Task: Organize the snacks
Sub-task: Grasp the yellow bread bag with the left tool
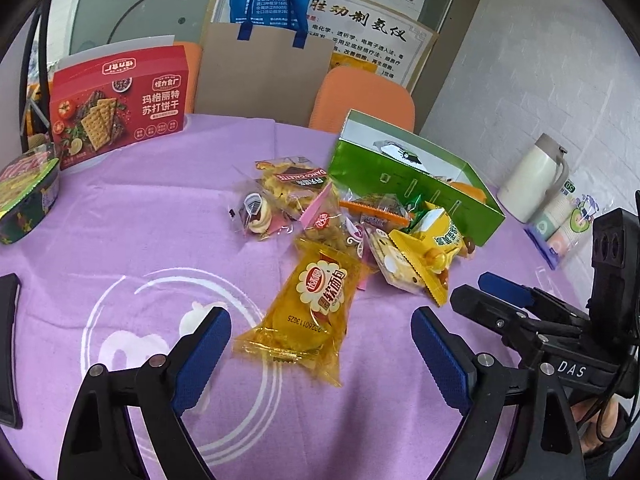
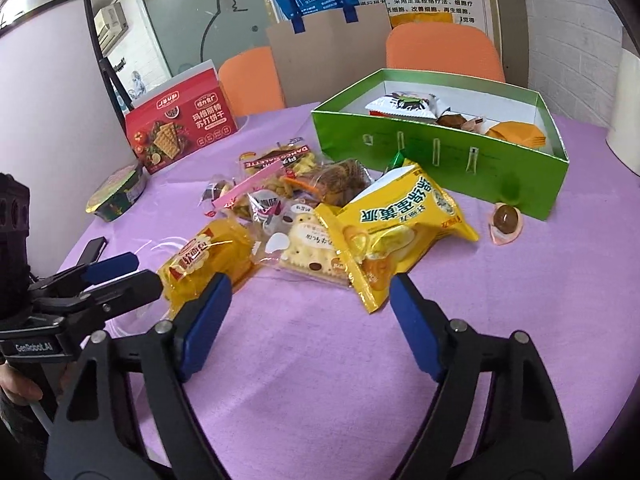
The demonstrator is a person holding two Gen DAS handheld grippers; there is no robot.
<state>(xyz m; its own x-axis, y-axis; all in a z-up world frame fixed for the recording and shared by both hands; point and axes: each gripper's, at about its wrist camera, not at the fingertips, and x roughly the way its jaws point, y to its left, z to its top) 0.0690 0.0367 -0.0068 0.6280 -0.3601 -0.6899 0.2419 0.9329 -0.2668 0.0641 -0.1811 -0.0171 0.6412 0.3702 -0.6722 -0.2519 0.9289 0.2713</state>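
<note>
A round desk (image 2: 520, 320) under a purple cloth fills both views. At its centre lies a loose heap of wrapped snacks (image 2: 304, 208) — an orange-yellow soft bread packet (image 1: 310, 308) nearest the lower middle of the left wrist view, a bright yellow egg-yolk pie bag (image 2: 404, 232) at the middle of the right wrist view, and clear packets of biscuits and cookies behind them. An open green box (image 2: 440, 156), upper right of the right wrist view, already holds a few packets; one small round brown sweet (image 2: 505, 220) sits alone just beside its front wall. A red soda cracker box (image 1: 120, 108) stands upper left. The left gripper (image 1: 320, 340) hangs wide open, empty, its blue pads either side of the bread packet without touching it. The right gripper (image 2: 310, 300) is likewise spread wide and holds nothing — the yellow bag lies just ahead of it. By the look of it, sorting is barely begun: most snacks remain outside the box.
</note>
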